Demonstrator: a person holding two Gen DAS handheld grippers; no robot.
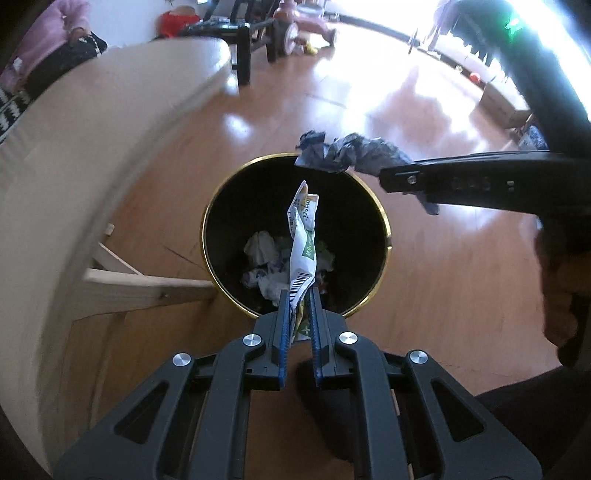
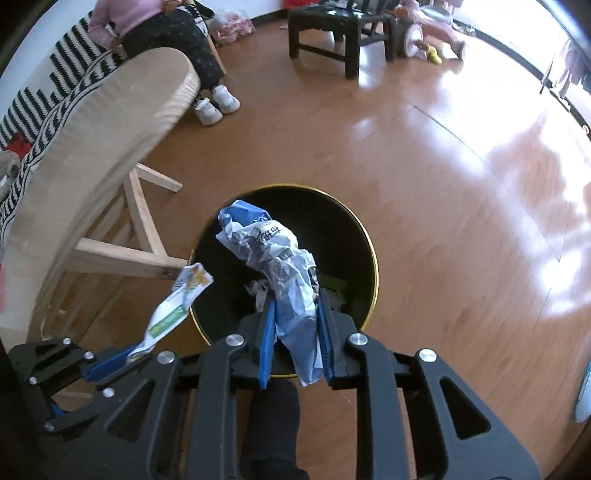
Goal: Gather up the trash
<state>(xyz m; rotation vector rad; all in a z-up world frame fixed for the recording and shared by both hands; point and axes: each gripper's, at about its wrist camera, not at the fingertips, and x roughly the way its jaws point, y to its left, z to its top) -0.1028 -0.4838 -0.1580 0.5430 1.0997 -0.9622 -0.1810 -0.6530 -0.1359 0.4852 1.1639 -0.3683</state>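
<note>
A round black bin with a gold rim (image 1: 384, 221) (image 2: 373, 258) stands on the wooden floor, with several crumpled papers (image 1: 264, 249) at its bottom. My left gripper (image 1: 300, 295) (image 2: 135, 353) points down over the bin and is shut on a white-and-green wrapper (image 1: 304, 243) (image 2: 177, 302). My right gripper (image 2: 295, 302) (image 1: 384, 177) is shut on a crumpled blue-and-white bag (image 2: 273, 251) (image 1: 351, 151), which hangs over the bin's rim. A hand (image 1: 561, 288) holds the right gripper at the frame's right side.
A pale round table top (image 1: 92, 155) (image 2: 110, 140) on wooden legs (image 2: 140, 218) stands just left of the bin. A seated person (image 2: 166, 33) is beyond the table. A black stool (image 2: 332, 33) and a pink ride-on toy (image 2: 432, 26) stand at the far side of the floor.
</note>
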